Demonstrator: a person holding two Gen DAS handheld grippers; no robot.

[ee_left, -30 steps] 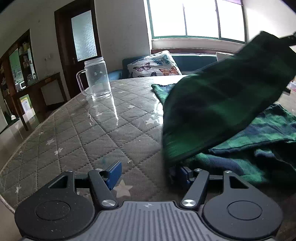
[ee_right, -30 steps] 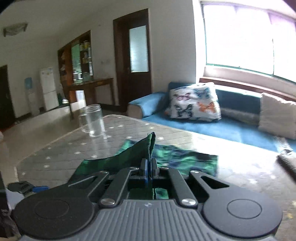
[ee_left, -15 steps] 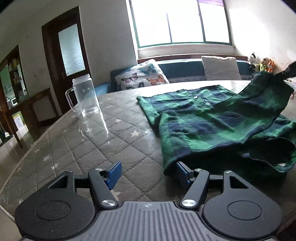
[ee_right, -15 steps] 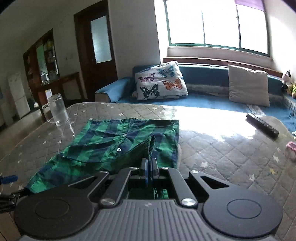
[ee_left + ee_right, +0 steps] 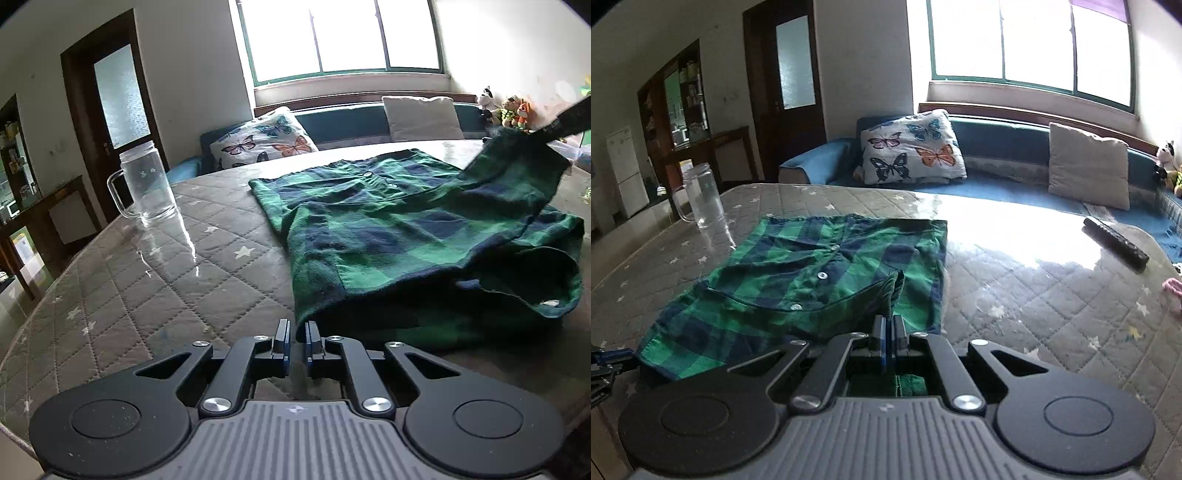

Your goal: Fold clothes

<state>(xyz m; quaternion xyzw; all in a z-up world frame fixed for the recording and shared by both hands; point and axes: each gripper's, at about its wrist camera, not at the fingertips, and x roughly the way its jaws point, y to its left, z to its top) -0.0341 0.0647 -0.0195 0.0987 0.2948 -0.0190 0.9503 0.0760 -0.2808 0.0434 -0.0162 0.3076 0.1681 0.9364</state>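
A green and navy plaid shirt point(image 5: 406, 229) lies on the quilted table point(image 5: 147, 288), partly folded over itself; it also shows in the right wrist view point(image 5: 798, 291). My left gripper point(image 5: 296, 334) is nearly shut at the shirt's near corner, with cloth at the gap; the grip is not clear. My right gripper point(image 5: 887, 332) is shut on the shirt's edge and holds it a little above the table. In the left wrist view that gripper point(image 5: 565, 122) holds up the far corner.
A glass mug point(image 5: 146, 188) stands at the table's left back, also in the right wrist view point(image 5: 701, 197). A black remote point(image 5: 1115, 243) lies at the right back. A pink object point(image 5: 1172, 290) sits at the right edge. A blue sofa with pillows point(image 5: 912, 151) is behind.
My right gripper has lowered the lifted shirt flap toward the table, laying it over the rest. My left gripper's fingers have closed from wide open to nearly shut at the shirt's corner.
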